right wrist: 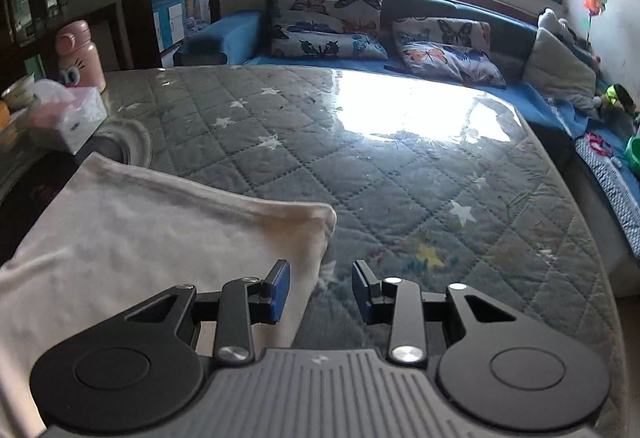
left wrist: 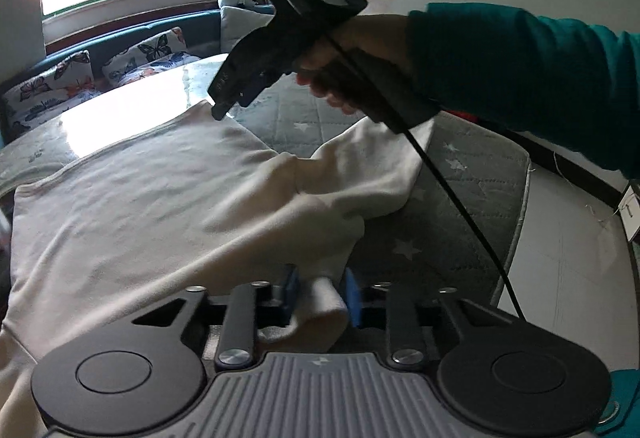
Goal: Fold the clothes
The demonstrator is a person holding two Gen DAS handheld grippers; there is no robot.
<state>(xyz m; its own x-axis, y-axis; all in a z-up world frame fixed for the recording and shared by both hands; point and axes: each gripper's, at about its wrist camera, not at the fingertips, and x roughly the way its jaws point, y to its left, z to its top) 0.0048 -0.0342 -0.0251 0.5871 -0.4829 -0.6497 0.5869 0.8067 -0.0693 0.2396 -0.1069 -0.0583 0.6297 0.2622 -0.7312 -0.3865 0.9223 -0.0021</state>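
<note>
A cream white garment (left wrist: 140, 206) lies spread on the grey quilted star-pattern table cover (left wrist: 460, 222). My left gripper (left wrist: 320, 302) is shut on a bunched edge of the garment, which is lifted and folded over. In the left wrist view my right gripper (left wrist: 220, 110) hangs above the garment's far corner, held by a hand in a teal sleeve. In the right wrist view the right gripper (right wrist: 322, 294) is open and empty, just above the garment's corner (right wrist: 304, 226). The garment (right wrist: 140, 238) fills the left of that view.
A blue sofa with butterfly cushions (right wrist: 332, 26) runs behind the table under a window. A pink bottle (right wrist: 78, 54) and a tissue box (right wrist: 68, 118) stand at the table's far left. A black cable (left wrist: 460, 206) trails from the right gripper. The table edge (left wrist: 516, 238) drops off at right.
</note>
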